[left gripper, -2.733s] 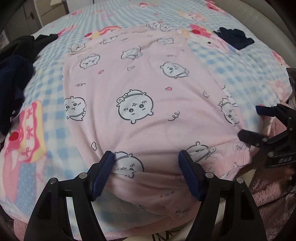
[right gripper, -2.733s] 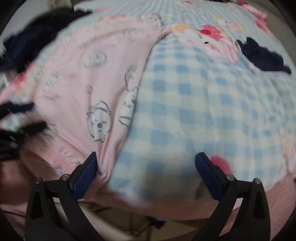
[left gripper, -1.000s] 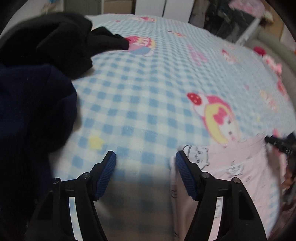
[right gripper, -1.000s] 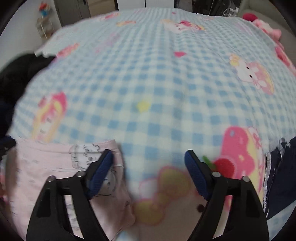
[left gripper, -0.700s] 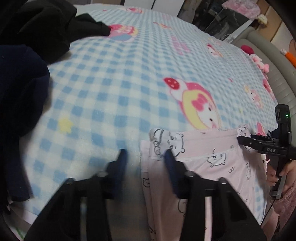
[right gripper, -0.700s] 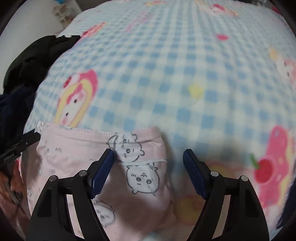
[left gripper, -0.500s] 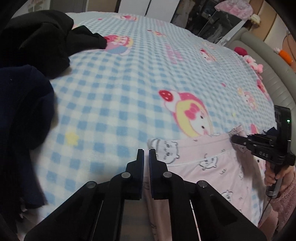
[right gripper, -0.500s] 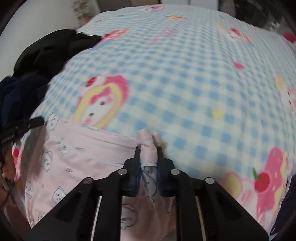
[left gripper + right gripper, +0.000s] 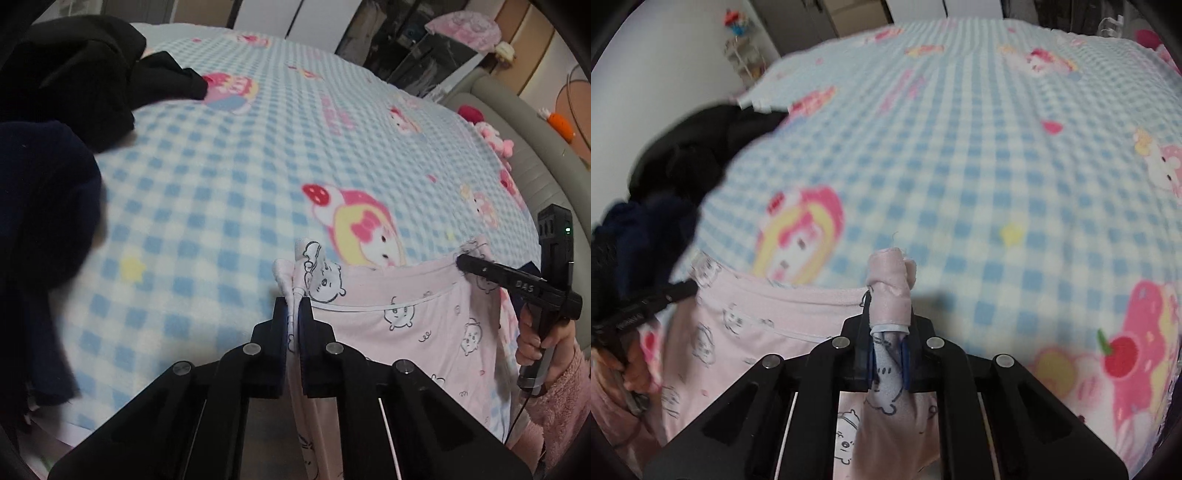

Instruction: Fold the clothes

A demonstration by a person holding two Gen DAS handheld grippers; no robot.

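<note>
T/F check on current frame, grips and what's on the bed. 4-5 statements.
1. The left gripper is shut on the pink garment. True.
2. The right gripper is open over the blanket. False: it is shut on a bunched corner of the pink garment.
3. The two grippers hold opposite ends of the garment's top edge. True: the left view shows the right gripper pinching the far end.
4. The dark clothes lie on top of the pink garment. False: they sit apart from it, at the left side of the blanket.
5. The blanket is plain white. False: it is blue and white check with cartoon figures.
</note>
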